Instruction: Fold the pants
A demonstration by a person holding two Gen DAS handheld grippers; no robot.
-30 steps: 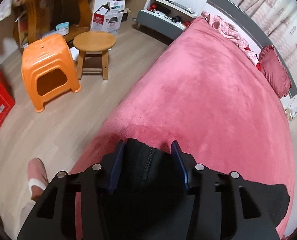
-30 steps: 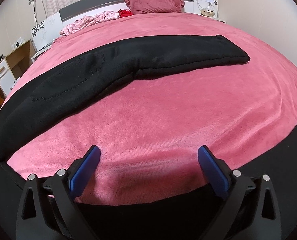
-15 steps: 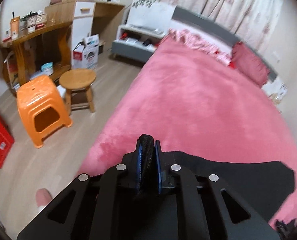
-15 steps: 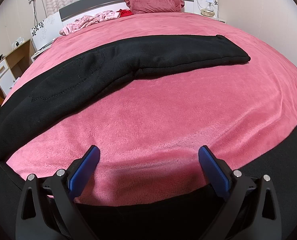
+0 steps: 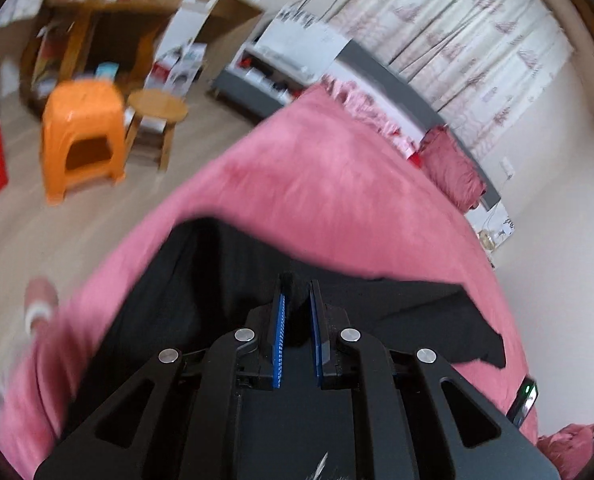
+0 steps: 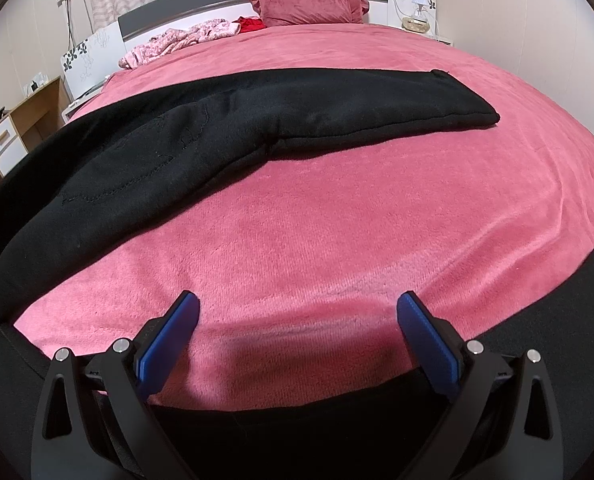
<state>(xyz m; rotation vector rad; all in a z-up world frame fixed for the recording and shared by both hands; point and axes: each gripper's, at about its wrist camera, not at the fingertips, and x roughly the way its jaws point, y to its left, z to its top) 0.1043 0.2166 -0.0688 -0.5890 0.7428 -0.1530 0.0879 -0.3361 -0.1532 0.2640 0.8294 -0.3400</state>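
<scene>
Black pants (image 6: 257, 120) lie spread on a pink bed cover (image 6: 337, 220); one leg runs across the bed to the right, and the other passes under my right gripper along the bottom edge. My left gripper (image 5: 297, 292) is shut on a fold of the black pants (image 5: 217, 272), holding that part lifted above the cover near the bed's left side. My right gripper (image 6: 297, 312) stands open just above the cover, with only pink cover showing between its blue pads (image 6: 173, 340). The left wrist view is blurred.
An orange plastic stool (image 5: 81, 140) and a round wooden stool (image 5: 157, 108) stand on the floor left of the bed. A dark red pillow (image 6: 309, 0) and crumpled pink clothes (image 6: 177, 40) lie at the headboard. A foot in a pink slipper (image 5: 39, 300) stands by the bed.
My left gripper closed on the pants edge and carried it up and across the bed; the black cloth now drapes below it. The right gripper has not moved.
</scene>
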